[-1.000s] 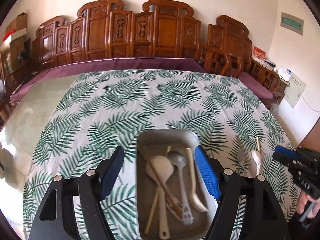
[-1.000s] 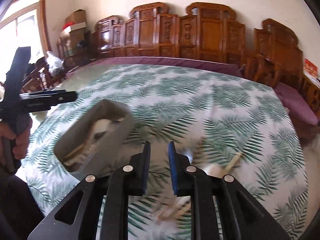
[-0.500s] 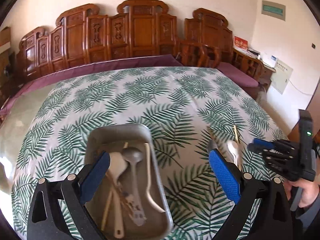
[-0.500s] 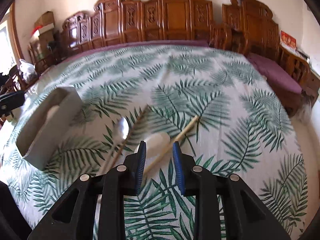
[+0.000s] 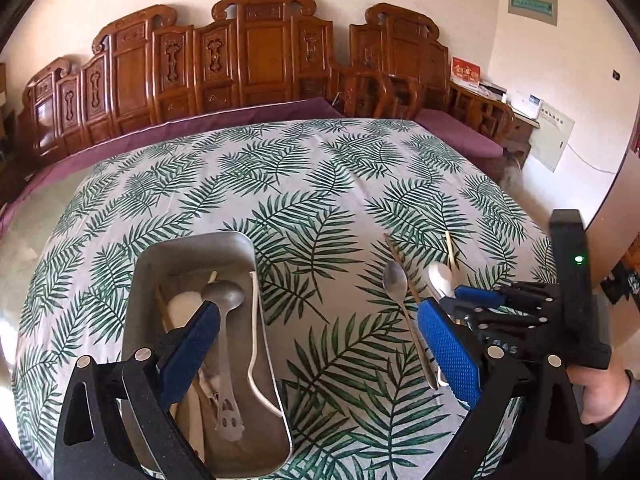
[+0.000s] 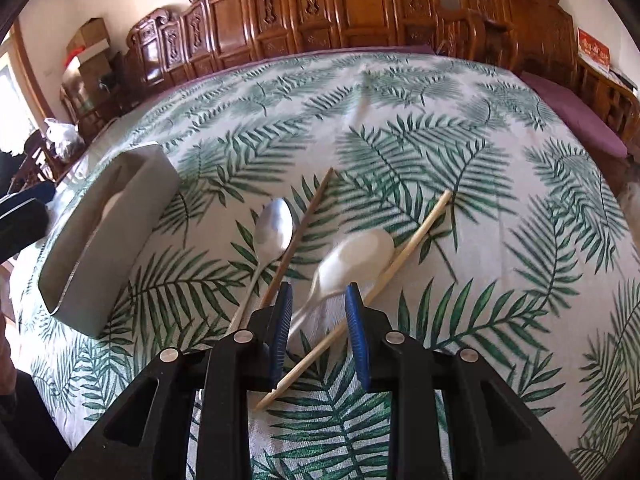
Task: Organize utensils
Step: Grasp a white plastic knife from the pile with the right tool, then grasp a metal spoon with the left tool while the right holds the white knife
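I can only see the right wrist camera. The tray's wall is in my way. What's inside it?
Observer: The left wrist view looks into the tray: a grey spoon, a white spoon and chopsticks.
Child: Is the left gripper holding something?
Observer: No. The left gripper has just been opening its jaws; they are wide and hold nothing.
Child: Where is it?
Observer: One finger is over the tray, the other beside the loose metal spoon.
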The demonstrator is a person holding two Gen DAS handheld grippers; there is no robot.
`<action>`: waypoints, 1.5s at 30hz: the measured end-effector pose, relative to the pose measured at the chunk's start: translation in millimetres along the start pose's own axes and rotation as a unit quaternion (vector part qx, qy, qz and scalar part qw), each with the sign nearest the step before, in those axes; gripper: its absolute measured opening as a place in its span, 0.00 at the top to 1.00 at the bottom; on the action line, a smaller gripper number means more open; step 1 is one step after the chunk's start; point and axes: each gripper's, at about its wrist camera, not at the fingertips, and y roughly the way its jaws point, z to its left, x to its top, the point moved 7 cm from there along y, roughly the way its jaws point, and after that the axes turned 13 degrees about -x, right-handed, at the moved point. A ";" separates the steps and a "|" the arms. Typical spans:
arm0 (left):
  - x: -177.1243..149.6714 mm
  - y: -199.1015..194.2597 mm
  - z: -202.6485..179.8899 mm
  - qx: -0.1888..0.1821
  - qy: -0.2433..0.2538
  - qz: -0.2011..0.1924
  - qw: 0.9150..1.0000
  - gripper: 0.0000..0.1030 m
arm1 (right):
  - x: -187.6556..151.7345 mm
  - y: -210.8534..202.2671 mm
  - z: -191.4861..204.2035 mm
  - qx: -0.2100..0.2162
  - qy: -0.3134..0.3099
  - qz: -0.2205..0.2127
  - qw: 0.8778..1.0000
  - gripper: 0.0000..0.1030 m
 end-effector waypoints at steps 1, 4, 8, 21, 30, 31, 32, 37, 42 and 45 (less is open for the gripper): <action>-0.4 0.6 -1.7 -0.001 0.002 0.001 1.000 0.07 | 0.2 -0.4 0.5 0.002 0.003 -0.001 1.000 0.71; -1.2 2.3 -4.9 -0.002 0.005 0.003 1.000 0.07 | 1.0 1.3 2.7 0.006 0.009 0.002 1.000 0.71; -2.3 5.0 -7.4 0.000 0.009 0.006 1.000 0.07 | 2.7 6.7 8.5 -0.008 0.003 0.008 1.000 0.68; -14.9 20.3 -29.3 0.004 0.020 0.025 0.999 0.07 | 11.7 -10.5 -5.8 0.042 0.028 -0.005 0.999 0.96; -22.0 44.4 -37.7 0.017 0.027 0.053 0.998 0.08 | 26.2 -33.8 -41.9 0.041 0.054 -0.046 0.997 0.96; -21.0 47.7 -38.8 0.018 0.026 0.055 0.998 0.08 | 26.7 -33.6 -44.8 0.037 0.054 -0.047 0.997 0.96; -20.2 50.7 -39.2 0.017 0.026 0.059 0.998 0.08 | 27.2 -33.2 -47.9 0.034 0.055 -0.047 0.997 0.96; -17.6 76.1 -42.9 0.010 0.012 0.081 0.997 0.23 | 26.8 -30.6 -61.3 0.029 0.059 -0.049 0.997 0.96; -13.2 107.5 -43.2 -0.002 -0.014 0.095 0.995 0.34 | 24.8 -30.1 -68.1 0.042 0.065 -0.047 0.996 0.96; -14.7 125.9 -38.3 -0.008 -0.033 0.110 0.993 0.42 | 25.2 -29.4 -70.6 0.047 0.072 -0.046 0.995 0.96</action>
